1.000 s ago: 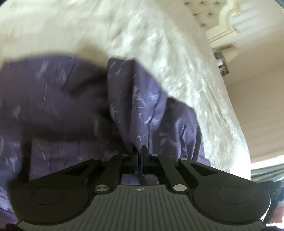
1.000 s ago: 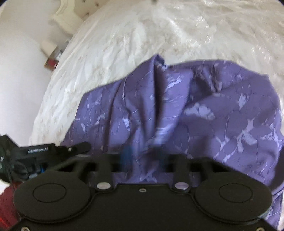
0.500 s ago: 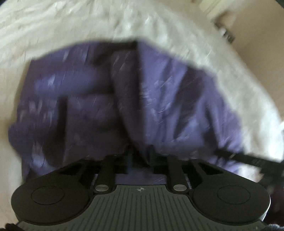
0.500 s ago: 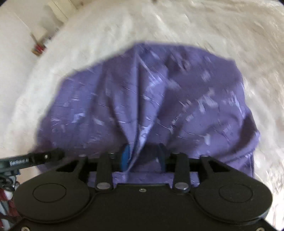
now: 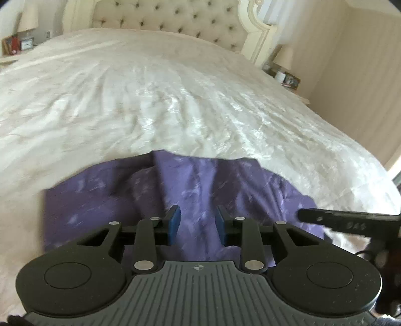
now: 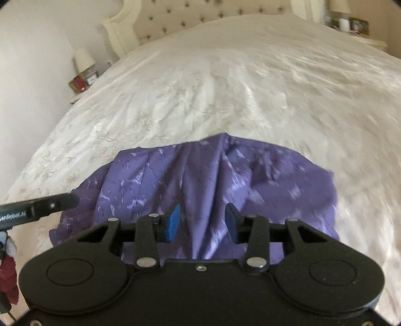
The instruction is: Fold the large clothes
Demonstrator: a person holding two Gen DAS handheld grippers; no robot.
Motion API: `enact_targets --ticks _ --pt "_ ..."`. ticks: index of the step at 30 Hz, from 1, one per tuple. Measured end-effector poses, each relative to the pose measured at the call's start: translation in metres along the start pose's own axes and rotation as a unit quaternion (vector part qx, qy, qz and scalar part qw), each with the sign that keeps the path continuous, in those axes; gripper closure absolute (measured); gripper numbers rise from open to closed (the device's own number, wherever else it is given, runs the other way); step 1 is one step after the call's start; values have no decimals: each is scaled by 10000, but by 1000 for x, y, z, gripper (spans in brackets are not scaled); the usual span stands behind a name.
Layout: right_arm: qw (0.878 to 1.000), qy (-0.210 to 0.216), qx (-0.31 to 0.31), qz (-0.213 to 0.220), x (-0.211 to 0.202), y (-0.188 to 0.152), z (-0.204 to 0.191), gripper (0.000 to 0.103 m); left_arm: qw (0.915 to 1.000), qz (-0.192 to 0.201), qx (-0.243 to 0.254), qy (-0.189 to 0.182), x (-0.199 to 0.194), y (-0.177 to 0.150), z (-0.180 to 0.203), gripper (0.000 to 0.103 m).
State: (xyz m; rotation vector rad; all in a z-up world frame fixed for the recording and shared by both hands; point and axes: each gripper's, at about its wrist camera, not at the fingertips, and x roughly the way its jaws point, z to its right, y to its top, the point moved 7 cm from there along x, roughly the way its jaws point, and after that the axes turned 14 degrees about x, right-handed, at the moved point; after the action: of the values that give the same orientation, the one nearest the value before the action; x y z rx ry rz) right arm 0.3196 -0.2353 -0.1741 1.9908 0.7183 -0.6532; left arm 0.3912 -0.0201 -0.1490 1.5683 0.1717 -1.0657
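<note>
A purple patterned garment (image 5: 190,190) lies in a rumpled, folded heap on the near part of the white bedspread; it also shows in the right wrist view (image 6: 213,175). My left gripper (image 5: 198,220) is open and empty, with its blue pads apart just above the cloth's near edge. My right gripper (image 6: 203,223) is open and empty too, over a ridge of the cloth. A part of the right gripper (image 5: 351,222) shows at the right of the left wrist view, and a part of the left gripper (image 6: 32,207) at the left of the right wrist view.
The white bedspread (image 5: 175,95) stretches far ahead to a tufted headboard (image 5: 170,20). Nightstands with lamps and small items stand at both sides of the bed (image 6: 82,75) (image 5: 285,72). A beige wall (image 5: 363,62) lies to the right.
Both grippers were shut on folds of the purple garment; both have since opened and let it go. The cloth has dropped onto the bed and both grippers have pulled back.
</note>
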Motion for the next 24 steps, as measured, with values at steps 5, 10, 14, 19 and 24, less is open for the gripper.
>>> enact_targets --ticks 5,10,14,19,24 --pt "9998 123 -143 -33 26 16 -16 54 9997 -154 -73 -148 33 3 4 73" --pt "9991 324 -178 -206 49 21 -25 60 9978 -368 -520 -174 53 -10 -13 73" --pt "9985 -290 -138 -446 79 14 4 64 9954 -784 -544 76 72 -35 -33 74" --pt "9969 -424 281 -606 88 11 37 80 9946 -869 -556 -115 72 -44 -44 75" --pt "9990 -329 6 -286 52 13 19 64 9979 -601 -241 43 37 -33 -34 73"
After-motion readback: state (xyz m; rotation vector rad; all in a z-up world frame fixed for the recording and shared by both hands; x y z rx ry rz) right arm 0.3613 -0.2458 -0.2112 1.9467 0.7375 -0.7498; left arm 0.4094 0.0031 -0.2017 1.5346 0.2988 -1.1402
